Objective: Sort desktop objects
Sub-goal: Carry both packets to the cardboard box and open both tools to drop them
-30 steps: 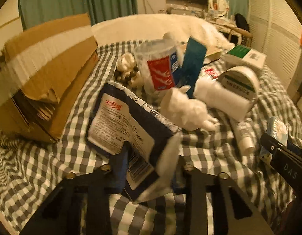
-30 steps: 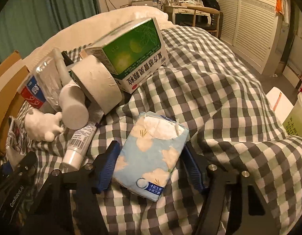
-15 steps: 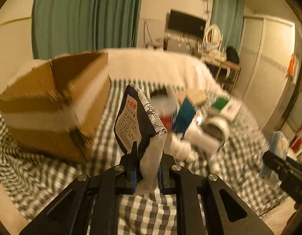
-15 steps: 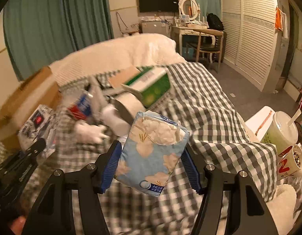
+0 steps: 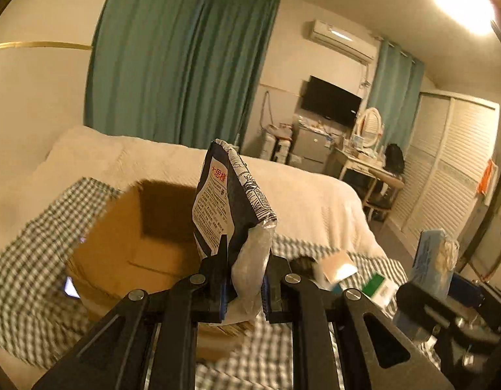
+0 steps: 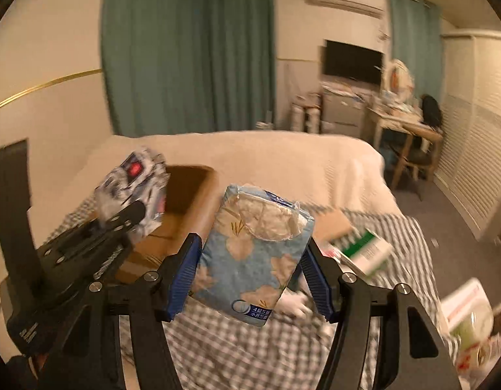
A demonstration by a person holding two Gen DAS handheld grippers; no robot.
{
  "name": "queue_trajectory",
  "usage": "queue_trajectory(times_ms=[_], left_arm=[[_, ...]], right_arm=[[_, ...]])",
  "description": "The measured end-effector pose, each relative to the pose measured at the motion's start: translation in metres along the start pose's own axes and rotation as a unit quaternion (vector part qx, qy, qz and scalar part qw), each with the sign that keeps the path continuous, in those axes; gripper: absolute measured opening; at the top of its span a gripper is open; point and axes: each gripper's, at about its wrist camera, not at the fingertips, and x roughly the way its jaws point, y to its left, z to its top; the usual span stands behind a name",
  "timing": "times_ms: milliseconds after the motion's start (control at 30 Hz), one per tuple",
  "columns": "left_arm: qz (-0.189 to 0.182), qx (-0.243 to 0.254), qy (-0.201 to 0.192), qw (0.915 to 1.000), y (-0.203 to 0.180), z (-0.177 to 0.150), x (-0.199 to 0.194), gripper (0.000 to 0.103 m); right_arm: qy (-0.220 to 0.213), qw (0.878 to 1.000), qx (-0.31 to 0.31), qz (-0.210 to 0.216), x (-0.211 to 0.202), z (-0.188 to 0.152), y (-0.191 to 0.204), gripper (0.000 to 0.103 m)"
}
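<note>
both packs lifted, snack pouch (image 5: 229,214) pinched in left tongs (image 5: 244,287).

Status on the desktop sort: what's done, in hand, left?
Done: nothing visibly boxed; the part of the cardboard box interior in view looks bare.
In hand: left hand-held gripper is shut on a dark snack pouch above the box; right hand-held gripper grips a blue tissue pack.
Left: a green-and-white carton and other blurred items lie on the checked blanket.

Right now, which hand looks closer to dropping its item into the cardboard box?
Probably the left gripper: its dark snack bag hangs over the open cardboard box, while the right gripper's tissue pack sits beside it.
</note>
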Motion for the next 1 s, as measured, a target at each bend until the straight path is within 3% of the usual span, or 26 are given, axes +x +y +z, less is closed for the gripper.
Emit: queue_trajectory(times_ms=[133,233,400,500,567,633,700,900,1000], left_arm=[[0.042,-0.028,-0.002,0.9987,0.049,0.019,0.018,0.015],[0.063,-0.040,0.009,0.9972,0.086,0.007,0.038,0.015],[0.060,-0.062,0.049,0.9950,0.131,-0.016,0.073,0.015],[0.051,-0.053,0.056,0.9957,0.139,-0.017,0.085,0.015],[0.049,-0.044,0.052,0.9965,0.138,-0.017,0.088,0.022],[0.047,-0.032,0.056,0.9968,0.133,-0.019,0.091,0.051],[0.051,-0.020,0.053,0.9971,0.125,-0.020,0.088,0.066],[0.055,0.004,0.044,0.9975,0.086,-0.011,0.061,0.078],[0.048,0.027,0.034,0.9979,0.052,-0.005,0.041,0.078]], right_arm=[[0.003,0.999,-0.026,0.040,0.025,0.032,0.043,0.061],[0.013,0.997,-0.039,0.069,0.055,0.045,0.069,0.061],[0.045,0.993,-0.047,0.101,0.113,0.047,0.104,0.061],[0.066,0.991,-0.038,0.113,0.142,0.042,0.110,0.061],[0.083,0.988,-0.029,0.125,0.164,0.040,0.109,0.064],[0.092,0.987,-0.017,0.127,0.179,0.035,0.104,0.075],[0.085,0.988,-0.013,0.125,0.177,0.033,0.101,0.082],[0.052,0.992,0.001,0.116,0.149,0.030,0.078,0.082],[0.039,0.993,0.012,0.109,0.122,0.029,0.054,0.082]])
